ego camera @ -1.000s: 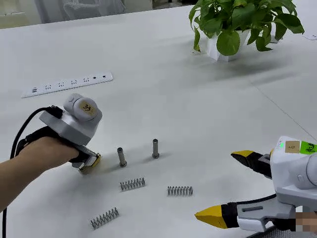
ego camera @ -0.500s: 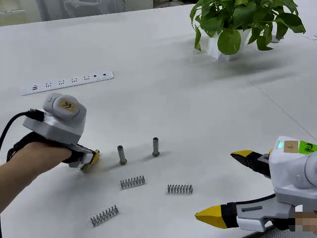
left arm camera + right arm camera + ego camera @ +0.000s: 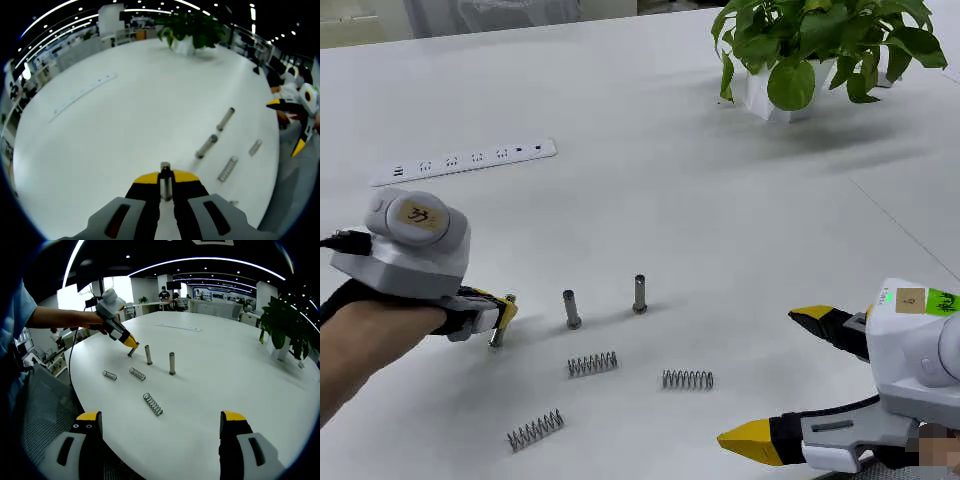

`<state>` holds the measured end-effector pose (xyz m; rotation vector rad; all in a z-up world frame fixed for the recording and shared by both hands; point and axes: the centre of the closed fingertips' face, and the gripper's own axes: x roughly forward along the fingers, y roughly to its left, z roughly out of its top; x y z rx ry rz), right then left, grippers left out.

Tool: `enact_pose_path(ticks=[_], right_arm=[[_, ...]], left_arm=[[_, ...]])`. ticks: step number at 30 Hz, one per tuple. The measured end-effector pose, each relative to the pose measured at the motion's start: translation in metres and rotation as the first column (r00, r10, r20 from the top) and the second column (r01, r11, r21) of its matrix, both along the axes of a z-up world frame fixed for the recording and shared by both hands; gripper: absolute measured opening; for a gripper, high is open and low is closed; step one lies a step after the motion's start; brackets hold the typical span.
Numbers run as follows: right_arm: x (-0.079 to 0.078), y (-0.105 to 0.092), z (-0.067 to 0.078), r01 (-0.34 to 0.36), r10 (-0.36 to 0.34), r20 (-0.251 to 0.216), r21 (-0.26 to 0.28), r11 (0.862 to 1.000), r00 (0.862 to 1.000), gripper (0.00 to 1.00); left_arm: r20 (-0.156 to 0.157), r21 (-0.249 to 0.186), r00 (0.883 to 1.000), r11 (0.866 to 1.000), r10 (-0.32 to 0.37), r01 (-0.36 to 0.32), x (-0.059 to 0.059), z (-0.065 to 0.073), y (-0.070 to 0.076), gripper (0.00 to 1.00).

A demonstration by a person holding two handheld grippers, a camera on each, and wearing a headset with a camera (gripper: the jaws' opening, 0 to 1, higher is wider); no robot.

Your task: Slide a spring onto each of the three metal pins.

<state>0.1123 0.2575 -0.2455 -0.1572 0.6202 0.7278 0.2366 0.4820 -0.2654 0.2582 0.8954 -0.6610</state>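
The left tongs [image 3: 503, 318] pinch one pin [image 3: 497, 336], the right tongs [image 3: 775, 377] gape wide; let go crooked, that pin could topple and roll.

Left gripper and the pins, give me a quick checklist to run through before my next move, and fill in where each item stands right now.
1. Left gripper shut on the held pin: ok.
2. Held pin upright on the table: cannot tell.
3. Middle pin and right pin standing upright: ok.
4. Three springs lying loose and apart, centre spring, right spring, near spring: ok.
5. Right gripper open and empty, ready to pick a spring: ok.
6. A spring on each pin: not ok, none is on yet.
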Motion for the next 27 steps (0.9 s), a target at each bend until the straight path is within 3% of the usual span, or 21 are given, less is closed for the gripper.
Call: enact_pose_path(ticks=[5, 27], right_arm=[[0.0, 0.001, 0.001, -0.004, 0.004, 0.006, 0.002, 1.0, 1.0, 0.99], [-0.003, 0.004, -0.001, -0.025, 0.025, 0.0, -0.009, 1.0, 1.0, 0.99]], left_arm=[[0.023, -0.012, 1.0, 1.0, 0.004, -0.003, -0.004, 0.005, 0.004, 0.08], [0.063, -0.025, 0.998, 0.999, 0.031, -0.03, -0.015, 0.007, 0.014, 0.08]])
